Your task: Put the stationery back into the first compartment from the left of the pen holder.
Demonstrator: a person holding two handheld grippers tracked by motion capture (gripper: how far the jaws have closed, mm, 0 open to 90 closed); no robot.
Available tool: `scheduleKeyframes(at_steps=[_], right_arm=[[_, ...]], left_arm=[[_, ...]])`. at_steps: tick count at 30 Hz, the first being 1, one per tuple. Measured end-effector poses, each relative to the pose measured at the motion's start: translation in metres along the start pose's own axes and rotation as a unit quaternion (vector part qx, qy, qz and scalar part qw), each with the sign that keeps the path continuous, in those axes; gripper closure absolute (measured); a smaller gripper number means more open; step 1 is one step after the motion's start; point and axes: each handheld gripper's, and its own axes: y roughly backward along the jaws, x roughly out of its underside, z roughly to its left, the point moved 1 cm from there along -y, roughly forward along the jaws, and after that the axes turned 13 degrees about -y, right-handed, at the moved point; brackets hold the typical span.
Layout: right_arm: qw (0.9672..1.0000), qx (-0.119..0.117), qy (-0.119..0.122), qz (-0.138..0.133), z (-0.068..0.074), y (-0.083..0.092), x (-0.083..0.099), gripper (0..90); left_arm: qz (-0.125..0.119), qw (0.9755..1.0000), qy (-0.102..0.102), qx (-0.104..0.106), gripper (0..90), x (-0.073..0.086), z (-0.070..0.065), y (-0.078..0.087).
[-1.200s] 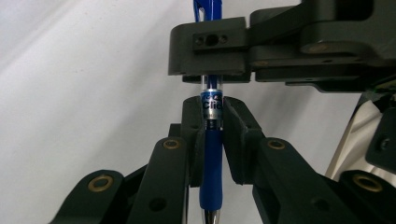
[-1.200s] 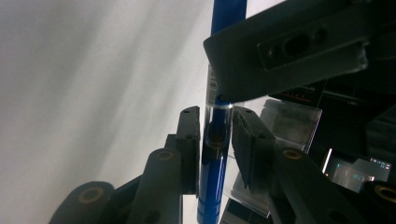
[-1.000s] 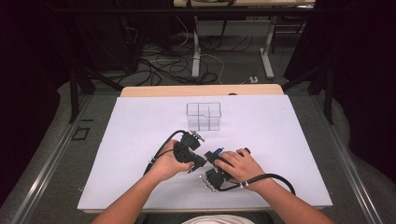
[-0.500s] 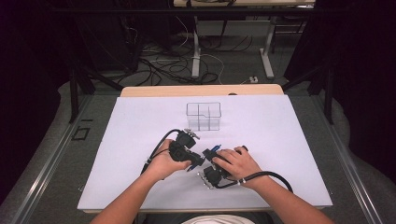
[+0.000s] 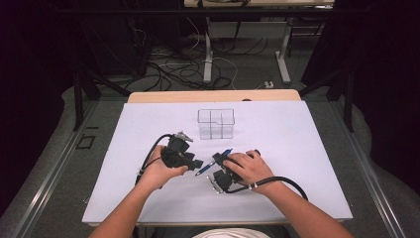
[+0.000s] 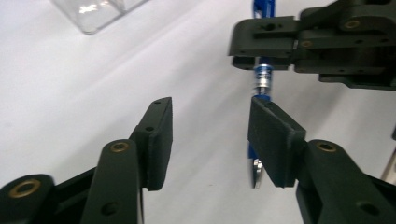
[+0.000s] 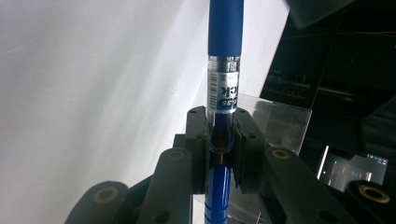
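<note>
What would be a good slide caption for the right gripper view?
The right tool clamps a blue pen upright above the white table.

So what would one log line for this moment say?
right gripper: shut on pen | left gripper: jaws just opening, empty, beside pen | clear box: untouched

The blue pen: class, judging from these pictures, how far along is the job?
Done: the right gripper is clamped on the blue pen. In hand: the left gripper has just been opening, nothing between its pads, the pen beside one. Left: presumably the pen goes into the clear divided box, apparently empty.
</note>
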Motion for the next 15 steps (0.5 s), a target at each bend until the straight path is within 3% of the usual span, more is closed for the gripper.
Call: scheduleKeyframes(at_steps=[8,10,15], right_arm=[[0.9998,0.002,-0.020,-0.007,-0.008,0.000,0.002,79.1],[0.9998,0.005,-0.016,-0.013,-0.012,0.000,0.004,79.1],[0.9983,0.003,-0.054,-0.020,-0.018,0.000,0.007,79.0]], left_arm=[[-0.038,0.9982,0.021,-0.042,39.1,0.015,0.016,0.011],[-0.039,0.9976,0.017,-0.054,37.5,0.019,0.020,0.012],[-0.032,0.9967,0.027,-0.069,36.2,0.030,0.028,0.012]])
